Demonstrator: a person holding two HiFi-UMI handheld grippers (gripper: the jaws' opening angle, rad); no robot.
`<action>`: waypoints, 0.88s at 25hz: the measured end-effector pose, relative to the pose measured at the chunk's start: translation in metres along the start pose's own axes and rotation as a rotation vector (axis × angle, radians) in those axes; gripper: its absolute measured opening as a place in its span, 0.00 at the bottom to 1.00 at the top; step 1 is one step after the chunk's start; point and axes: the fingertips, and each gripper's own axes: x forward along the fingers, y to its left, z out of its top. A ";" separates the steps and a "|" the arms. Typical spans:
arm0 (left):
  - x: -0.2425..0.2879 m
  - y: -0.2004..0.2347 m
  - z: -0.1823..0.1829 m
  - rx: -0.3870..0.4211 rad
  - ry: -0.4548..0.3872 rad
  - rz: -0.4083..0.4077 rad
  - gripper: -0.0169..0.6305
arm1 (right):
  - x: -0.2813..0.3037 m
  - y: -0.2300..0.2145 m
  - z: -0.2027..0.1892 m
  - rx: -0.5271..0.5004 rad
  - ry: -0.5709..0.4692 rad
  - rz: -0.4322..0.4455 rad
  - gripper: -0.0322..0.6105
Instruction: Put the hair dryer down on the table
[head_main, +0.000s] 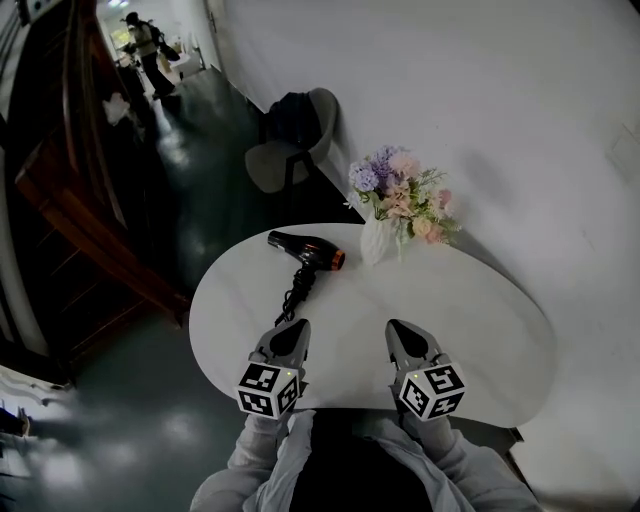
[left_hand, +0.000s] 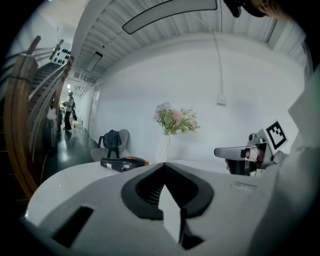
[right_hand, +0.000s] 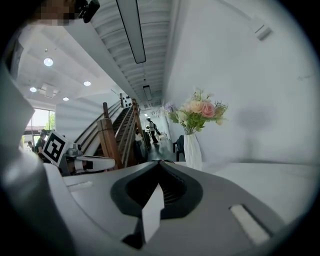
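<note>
White and rounded, the tabletop (head_main: 480, 330) stands by a pale wall above a dark glossy floor. On its far left part lies the black hair dryer (head_main: 305, 250), on its side, its orange-trimmed end near a white vase (head_main: 377, 242) of pastel flowers (head_main: 400, 190). Its cord (head_main: 296, 290) is bunched toward the near edge. The left tongs (head_main: 298, 323) and right tongs (head_main: 393, 325) are held over the near side, both pinched together and empty. The left tip is just beside the cord's end. A grey chair (head_main: 295, 150) sits beyond.
</note>
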 end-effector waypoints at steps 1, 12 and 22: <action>-0.002 -0.003 0.002 0.004 -0.009 0.001 0.03 | -0.003 0.000 0.002 -0.005 -0.007 -0.001 0.07; -0.009 -0.005 -0.011 0.042 -0.019 0.029 0.03 | -0.016 -0.015 -0.008 -0.014 0.000 -0.059 0.07; -0.004 -0.007 -0.015 0.056 0.000 0.019 0.03 | -0.013 -0.012 -0.009 -0.031 0.011 -0.049 0.07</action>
